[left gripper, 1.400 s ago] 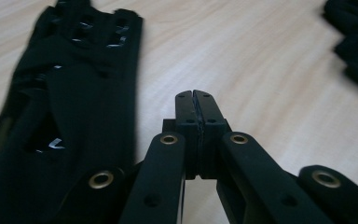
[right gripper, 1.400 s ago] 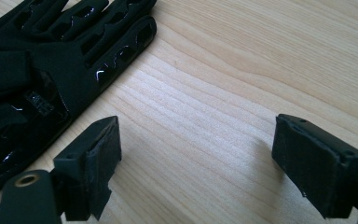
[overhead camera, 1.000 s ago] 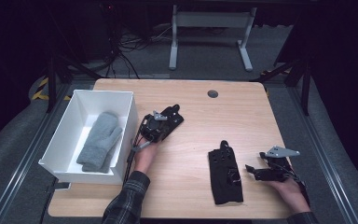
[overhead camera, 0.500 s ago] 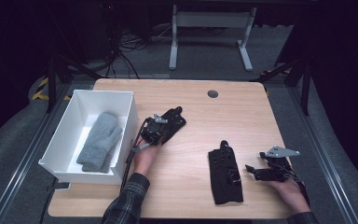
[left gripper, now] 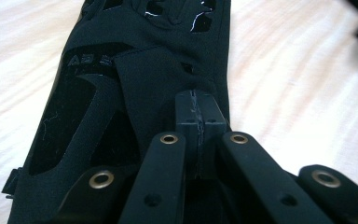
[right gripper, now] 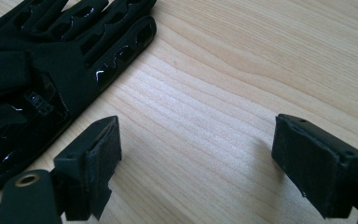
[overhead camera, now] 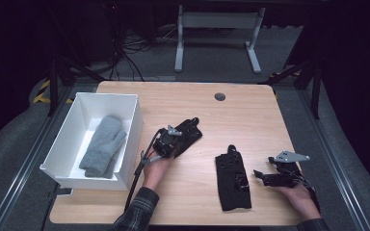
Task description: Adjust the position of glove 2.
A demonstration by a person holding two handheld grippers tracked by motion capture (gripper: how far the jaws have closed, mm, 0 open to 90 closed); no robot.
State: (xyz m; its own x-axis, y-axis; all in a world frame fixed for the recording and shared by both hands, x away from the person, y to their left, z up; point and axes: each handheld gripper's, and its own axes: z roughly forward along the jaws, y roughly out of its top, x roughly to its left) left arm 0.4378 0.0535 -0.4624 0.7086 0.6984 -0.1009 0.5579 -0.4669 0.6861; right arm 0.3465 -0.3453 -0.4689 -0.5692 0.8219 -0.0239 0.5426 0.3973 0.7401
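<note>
A black glove [overhead camera: 189, 132] lies near the middle of the wooden table, and my left gripper [overhead camera: 169, 143] is shut on its cuff end. In the left gripper view the two jaws are pressed together [left gripper: 199, 109] over the glove's [left gripper: 135, 65] black fabric. A second black glove [overhead camera: 232, 179] lies flat at the near right. My right gripper [overhead camera: 266, 176] rests just right of it, open, with only bare wood between its pads [right gripper: 196, 154]. That glove's fingers [right gripper: 65, 42] lie to the left of the jaws, apart from them.
A white box [overhead camera: 131, 137] stands at the table's left with a grey mitten [overhead camera: 103, 145] inside. A dark round grommet [overhead camera: 219, 96] sits near the far edge. A metal stand and cables are on the floor beyond the table.
My left gripper has drawn slightly toward the near side, and the black glove in it has slid along. The right gripper and the other glove have stayed put.
</note>
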